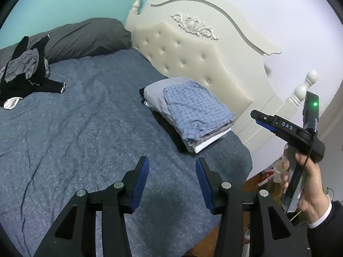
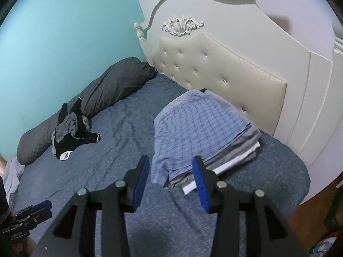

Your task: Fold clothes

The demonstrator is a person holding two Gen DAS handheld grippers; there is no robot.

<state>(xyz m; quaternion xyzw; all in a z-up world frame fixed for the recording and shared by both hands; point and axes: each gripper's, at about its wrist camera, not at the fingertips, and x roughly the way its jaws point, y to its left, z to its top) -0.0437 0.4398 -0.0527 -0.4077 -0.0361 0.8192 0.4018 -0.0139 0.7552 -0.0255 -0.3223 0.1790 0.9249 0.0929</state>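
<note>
A stack of folded clothes (image 1: 193, 111) (image 2: 199, 124), topped by a blue checked garment, lies on the blue bedspread (image 1: 85, 128) (image 2: 128, 117) near the headboard. A loose heap of black and grey clothes (image 1: 25, 70) (image 2: 70, 132) sits at the far side by the pillow. My left gripper (image 1: 172, 160) hovers open over bare bedspread, short of the stack, with nothing between its blue pads. My right gripper (image 2: 171, 159) is open just in front of the stack's near edge and holds nothing. A hand holds the right gripper (image 1: 257, 116) out past the bed's corner.
A long grey pillow (image 1: 81, 36) (image 2: 96, 98) lies along the teal wall. The cream tufted headboard (image 1: 193, 60) (image 2: 225, 68) stands right behind the stack. Wooden floor with small items (image 1: 268, 177) shows past the bed's corner. The left gripper (image 2: 32, 212) appears low at the left edge.
</note>
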